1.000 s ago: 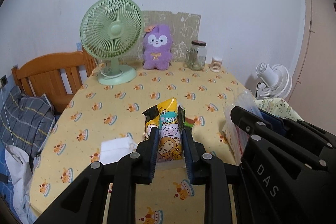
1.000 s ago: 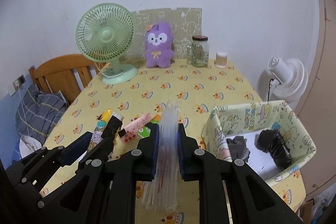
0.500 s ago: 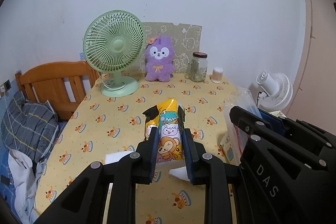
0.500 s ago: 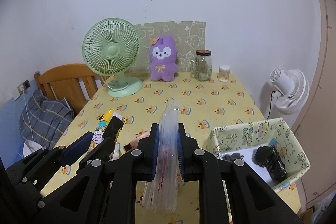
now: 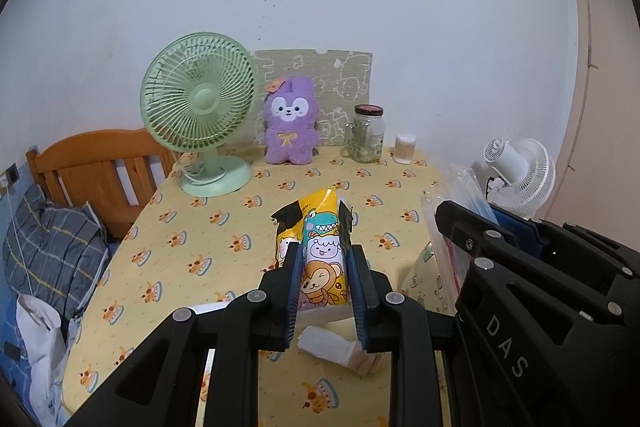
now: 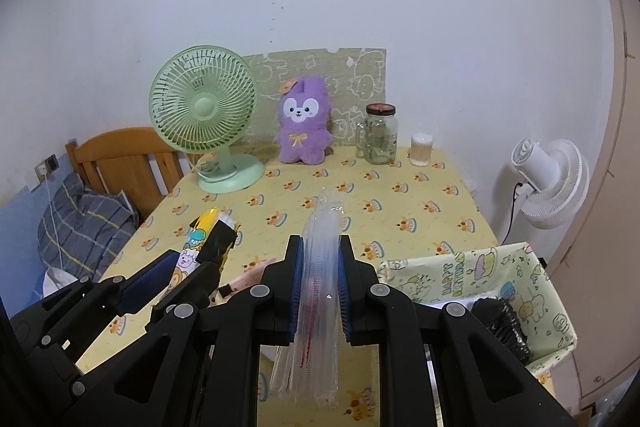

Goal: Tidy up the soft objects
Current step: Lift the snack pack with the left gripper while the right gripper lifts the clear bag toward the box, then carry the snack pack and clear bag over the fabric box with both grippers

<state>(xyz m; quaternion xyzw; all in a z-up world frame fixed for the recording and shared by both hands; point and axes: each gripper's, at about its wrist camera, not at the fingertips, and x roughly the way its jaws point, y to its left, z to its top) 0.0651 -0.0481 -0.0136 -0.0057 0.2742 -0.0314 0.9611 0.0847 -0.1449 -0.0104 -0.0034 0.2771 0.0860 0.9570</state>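
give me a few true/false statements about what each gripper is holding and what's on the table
1. The left gripper is clamped on a cartoon-print packet. True.
2. The right gripper is open and holds nothing. False: it is shut on a stack of clear plastic bags.
3. The purple plush bunny sits between the green desk fan and the glass jar. True.
4. The patterned box holds the plush bunny. False: the bunny stands at the table's far edge; the box holds dark items.
5. The green fan lies tipped over. False: it stands upright on its base.
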